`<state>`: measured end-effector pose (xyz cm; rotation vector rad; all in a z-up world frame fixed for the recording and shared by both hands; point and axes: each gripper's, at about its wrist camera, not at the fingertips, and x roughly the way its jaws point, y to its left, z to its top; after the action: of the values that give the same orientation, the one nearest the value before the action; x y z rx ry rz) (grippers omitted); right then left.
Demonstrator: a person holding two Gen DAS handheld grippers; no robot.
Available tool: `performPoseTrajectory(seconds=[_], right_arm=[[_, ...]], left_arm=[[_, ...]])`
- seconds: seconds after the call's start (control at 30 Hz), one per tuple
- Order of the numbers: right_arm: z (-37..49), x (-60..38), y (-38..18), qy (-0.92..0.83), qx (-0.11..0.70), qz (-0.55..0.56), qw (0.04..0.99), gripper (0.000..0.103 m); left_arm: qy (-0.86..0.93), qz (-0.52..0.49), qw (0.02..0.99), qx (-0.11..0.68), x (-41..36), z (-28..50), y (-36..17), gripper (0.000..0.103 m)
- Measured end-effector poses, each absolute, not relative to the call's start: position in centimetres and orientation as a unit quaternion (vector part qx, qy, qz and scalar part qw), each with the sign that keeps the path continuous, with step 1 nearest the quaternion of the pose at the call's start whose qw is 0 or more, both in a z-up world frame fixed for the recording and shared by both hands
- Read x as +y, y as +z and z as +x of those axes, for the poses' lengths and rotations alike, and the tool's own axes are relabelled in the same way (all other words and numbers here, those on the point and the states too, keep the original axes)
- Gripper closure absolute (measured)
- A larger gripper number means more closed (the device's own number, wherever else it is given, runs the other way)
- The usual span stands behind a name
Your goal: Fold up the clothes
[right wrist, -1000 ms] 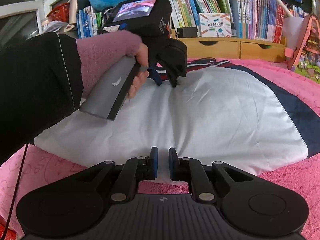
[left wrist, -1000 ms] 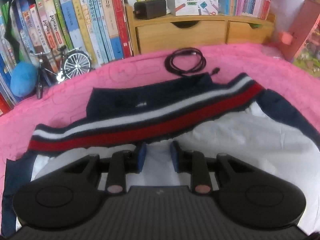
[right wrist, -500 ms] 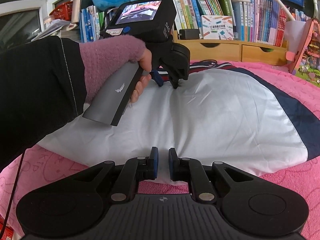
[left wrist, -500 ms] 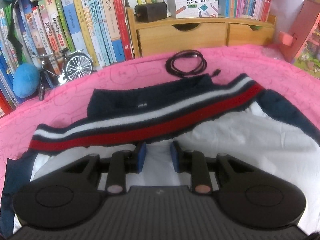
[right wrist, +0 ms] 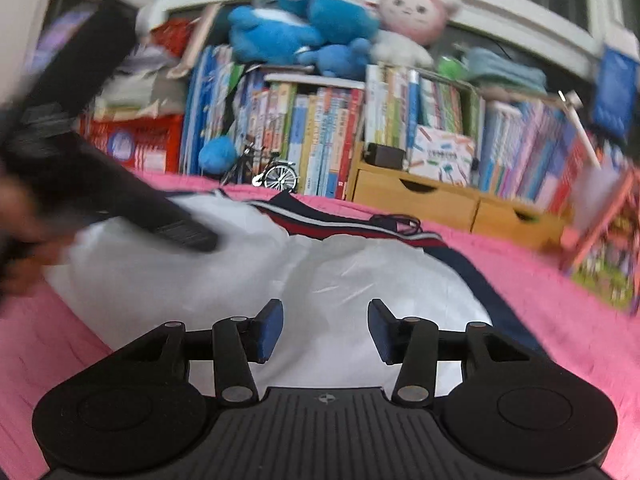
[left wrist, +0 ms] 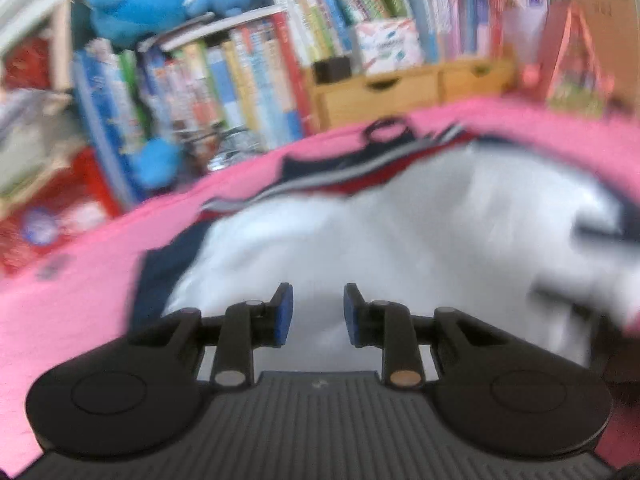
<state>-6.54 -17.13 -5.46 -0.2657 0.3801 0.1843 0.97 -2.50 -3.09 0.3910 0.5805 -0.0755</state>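
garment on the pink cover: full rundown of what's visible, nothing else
The garment lies flat on the pink quilted cover, its smooth white lining up and lightly creased. Navy fabric edges it along the sides, and a knit band striped navy, white and red runs along its far end, next to a coiled black cable. Neither the right gripper nor the left gripper grips it; both hover over the near white part with jaws open. The left wrist view is motion-blurred.
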Motion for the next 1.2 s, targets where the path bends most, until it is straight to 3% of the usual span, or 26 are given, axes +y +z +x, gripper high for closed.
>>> performPoseTrajectory(seconds=[0.3,0.53,0.7,0.87,1.03,1.2], right_arm=[[-6.2,-22.3,-9.8,-0.001,0.205,-0.345,0.916,0.055],[-6.0,-27.2,-8.1,-0.036,0.207,-0.354,0.911,0.055],[-4.5,-24.2,-4.3,0.046,0.168,-0.325,0.93,0.05],[-0.7,-20.1,-3.5,0.13,0.158,-0.307,0.929,0.048],[2.0,-21.0,-5.1,0.111,0.165,-0.348,0.916,0.048],[4.6,-22.0,-6.7,0.092,0.172,-0.388,0.901,0.051]], left_arm=[[0.051,0.28,0.924,0.255,1.1,0.2,-5.0,0.075],[0.083,0.237,0.93,0.27,5.0,0.5,-3.0,0.076],[-0.006,0.19,0.955,0.227,1.4,2.9,0.6,0.075],[-0.031,0.187,0.948,0.254,-1.8,8.6,-1.3,0.075],[0.015,0.229,0.94,0.254,0.3,10.9,-4.8,0.074],[0.035,0.214,0.939,0.267,2.3,11.5,-4.4,0.074]])
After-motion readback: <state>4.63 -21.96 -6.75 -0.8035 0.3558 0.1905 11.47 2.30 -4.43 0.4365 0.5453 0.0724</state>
